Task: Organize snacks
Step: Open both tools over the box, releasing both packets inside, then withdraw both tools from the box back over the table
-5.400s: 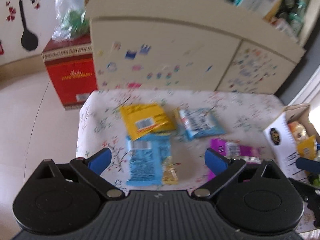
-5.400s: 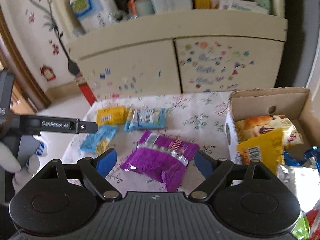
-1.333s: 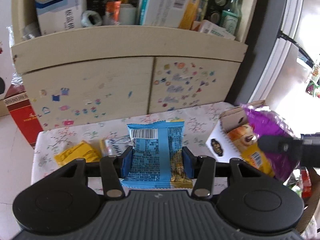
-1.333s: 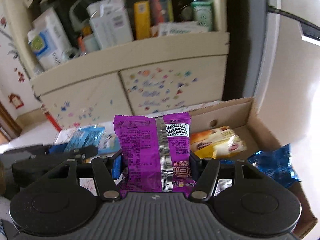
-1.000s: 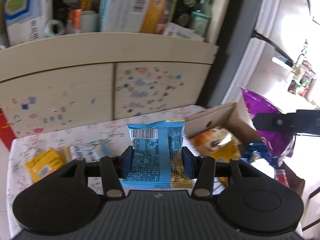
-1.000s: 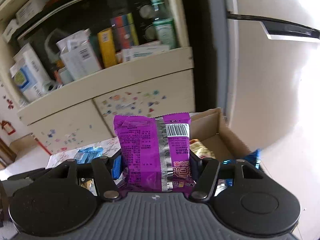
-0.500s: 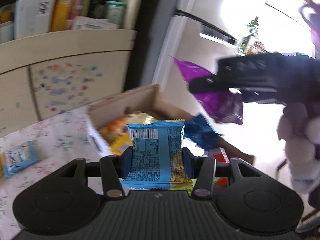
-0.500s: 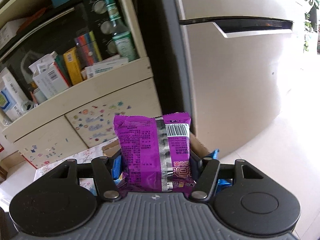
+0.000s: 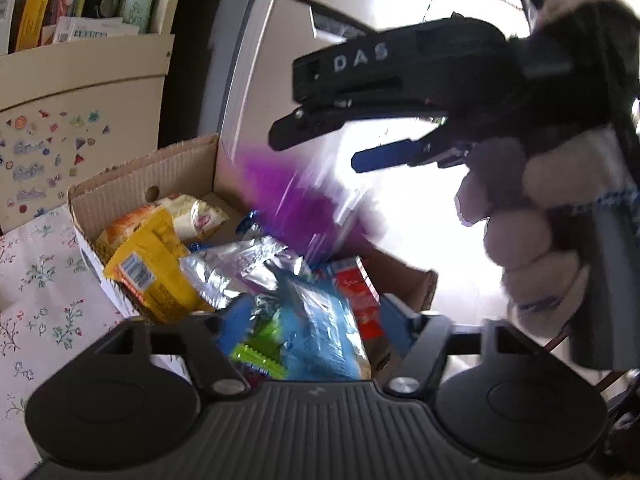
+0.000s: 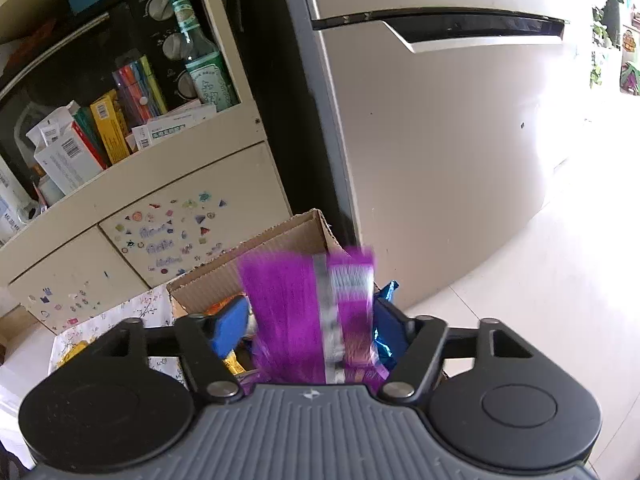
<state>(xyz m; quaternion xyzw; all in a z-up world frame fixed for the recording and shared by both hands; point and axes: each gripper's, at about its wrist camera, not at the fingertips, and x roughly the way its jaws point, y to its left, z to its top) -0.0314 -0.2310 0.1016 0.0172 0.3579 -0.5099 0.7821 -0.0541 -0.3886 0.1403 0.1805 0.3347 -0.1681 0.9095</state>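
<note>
Both my jaws spread, gripping nothing: purple packet (image 10: 312, 312) motion-blurred above cardboard box (image 9: 120, 184); blue packet (image 9: 320, 332) blurred, over box's near end.

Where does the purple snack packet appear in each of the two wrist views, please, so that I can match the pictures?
Left wrist view: the purple snack packet is a blurred streak right of centre, over the far side of the cardboard box, below the right gripper.
Right wrist view: the packet is at bottom centre, blurred, between that gripper's spread blue fingers.
Shared landmark: the cardboard box.
</note>
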